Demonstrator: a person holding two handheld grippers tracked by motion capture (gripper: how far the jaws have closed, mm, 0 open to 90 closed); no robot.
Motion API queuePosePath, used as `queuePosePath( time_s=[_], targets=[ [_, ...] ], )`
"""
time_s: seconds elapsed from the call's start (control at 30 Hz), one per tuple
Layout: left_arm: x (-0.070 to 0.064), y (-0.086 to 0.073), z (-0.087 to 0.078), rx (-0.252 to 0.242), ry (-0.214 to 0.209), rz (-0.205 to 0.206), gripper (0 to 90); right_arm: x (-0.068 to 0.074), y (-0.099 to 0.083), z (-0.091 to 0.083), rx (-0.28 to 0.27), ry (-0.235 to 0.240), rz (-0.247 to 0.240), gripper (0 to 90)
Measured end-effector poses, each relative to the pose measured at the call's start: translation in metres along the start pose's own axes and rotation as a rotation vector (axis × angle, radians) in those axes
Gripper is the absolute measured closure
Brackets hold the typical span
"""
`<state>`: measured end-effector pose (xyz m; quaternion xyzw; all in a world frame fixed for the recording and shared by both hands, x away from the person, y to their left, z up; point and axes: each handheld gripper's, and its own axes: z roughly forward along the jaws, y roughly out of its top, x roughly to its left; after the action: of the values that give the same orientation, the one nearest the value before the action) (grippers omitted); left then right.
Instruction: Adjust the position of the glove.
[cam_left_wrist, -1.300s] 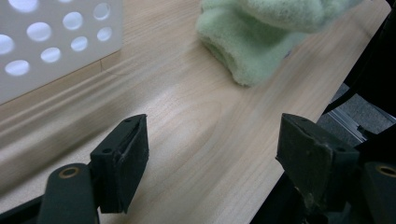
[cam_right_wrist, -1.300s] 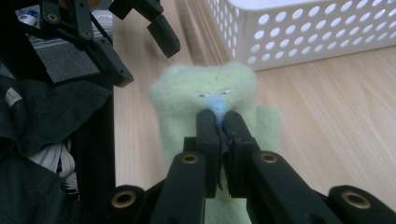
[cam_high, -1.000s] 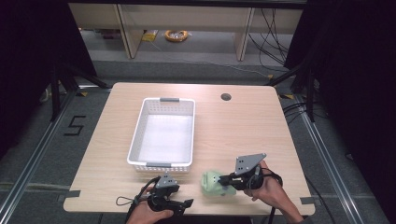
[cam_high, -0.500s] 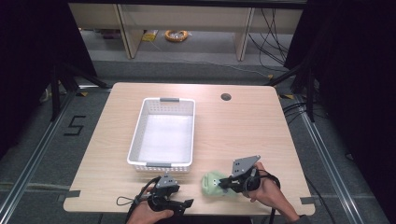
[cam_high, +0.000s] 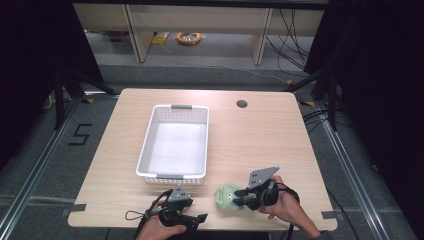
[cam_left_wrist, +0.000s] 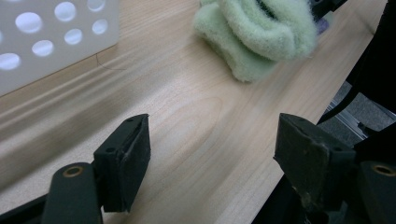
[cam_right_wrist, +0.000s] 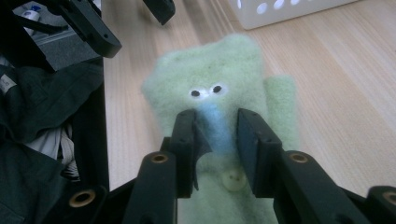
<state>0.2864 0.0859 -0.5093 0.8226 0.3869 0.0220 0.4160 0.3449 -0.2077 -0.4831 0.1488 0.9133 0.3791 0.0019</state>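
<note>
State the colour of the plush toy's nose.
Light blue, on the pale green toy; the right gripper view shows it best.

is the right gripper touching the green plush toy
Touching. The right gripper view shows the right gripper with its two jaws pinched on the blue nose of the plush toy, pads pressed against the fabric on both sides.

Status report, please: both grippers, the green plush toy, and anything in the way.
Right gripper closed on green plush toy. Left gripper open, low over table. White basket beyond; path looks clear.
</note>
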Motion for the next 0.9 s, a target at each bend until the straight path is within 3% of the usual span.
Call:
queuePosePath(
  time_s=[0.07,0.23,0.33,0.37,0.57,0.6,0.63,0.67,0.73,0.8,0.83,0.9],
  targets=[
    [0.001,0.000,-0.001,0.019,-0.003,0.019,26.1,0.001,-0.001,0.000,0.001,-0.005,0.009,68.1],
    [-0.001,0.000,0.000,-0.008,-0.003,-0.008,26.3,0.005,-0.001,-0.004,-0.025,-0.046,0.055,58.1],
    [0.000,0.001,0.000,-0.003,-0.008,0.001,26.7,0.008,-0.002,-0.010,-0.048,-0.092,0.108,53.7],
    [-0.001,0.001,0.001,-0.018,-0.011,-0.012,26.8,0.009,-0.002,-0.012,-0.062,-0.112,0.121,52.1],
    [-0.001,0.003,-0.001,-0.017,-0.017,-0.021,27.0,0.009,-0.013,-0.028,-0.121,-0.207,0.316,46.9],
    [-0.001,0.003,-0.001,-0.017,-0.017,-0.021,27.0,0.009,-0.013,-0.028,-0.121,-0.207,0.316,46.9],
    [-0.002,0.006,-0.002,-0.032,-0.023,-0.029,27.0,0.009,-0.017,-0.031,-0.129,-0.234,0.372,45.0],
    [-0.002,0.006,-0.002,-0.032,-0.023,-0.029,27.1,0.009,-0.017,-0.031,-0.129,-0.234,0.372,45.0],
    [-0.003,0.010,-0.002,-0.039,-0.028,-0.036,27.2,0.011,-0.023,-0.036,-0.137,-0.244,0.424,44.7],
    [-0.004,0.012,-0.001,-0.045,-0.041,-0.050,27.4,0.012,-0.024,-0.037,-0.140,-0.246,0.433,44.5],
    [-0.004,0.014,-0.001,-0.038,-0.048,-0.061,27.7,0.014,-0.027,-0.038,-0.135,-0.235,0.466,44.4],
    [-0.004,0.021,0.002,-0.054,-0.065,-0.078,28.2,0.014,-0.030,-0.039,-0.141,-0.240,0.463,44.7]
  ],
)
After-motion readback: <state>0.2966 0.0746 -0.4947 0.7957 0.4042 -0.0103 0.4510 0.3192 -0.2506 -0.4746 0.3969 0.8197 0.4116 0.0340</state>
